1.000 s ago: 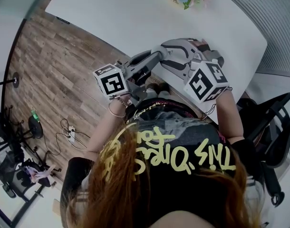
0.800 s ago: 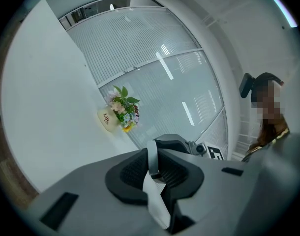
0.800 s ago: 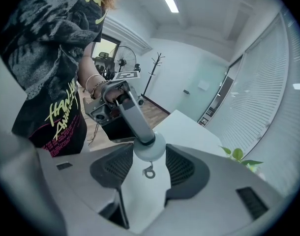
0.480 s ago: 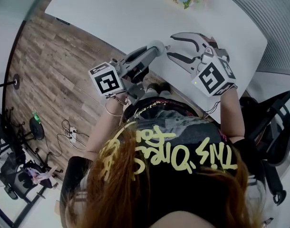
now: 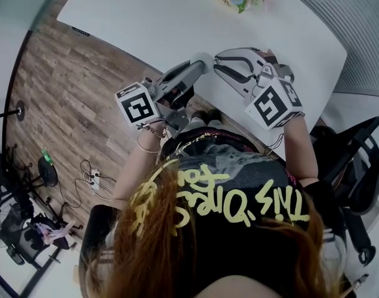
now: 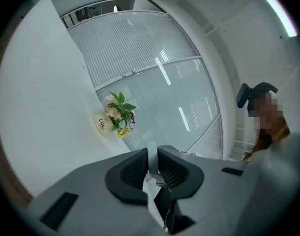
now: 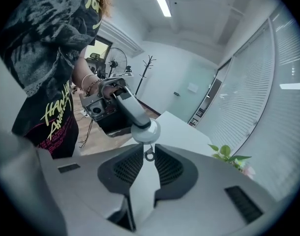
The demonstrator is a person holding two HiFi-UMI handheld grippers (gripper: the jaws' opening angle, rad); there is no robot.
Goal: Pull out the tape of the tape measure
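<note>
The tape measure [image 7: 145, 131] hangs over the white table [image 5: 146, 17], near its edge, clenched edge-on in the left gripper [image 6: 151, 165]. The right gripper [image 7: 149, 152], its jaws just closing, seems to pinch the pull ring [image 7: 149, 156]. The flowerpot [image 6: 101, 124] reads "Life".

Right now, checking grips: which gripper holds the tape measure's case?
The left gripper clamps the round case; jaws of the right gripper have just been closing on its pull ring.
</note>
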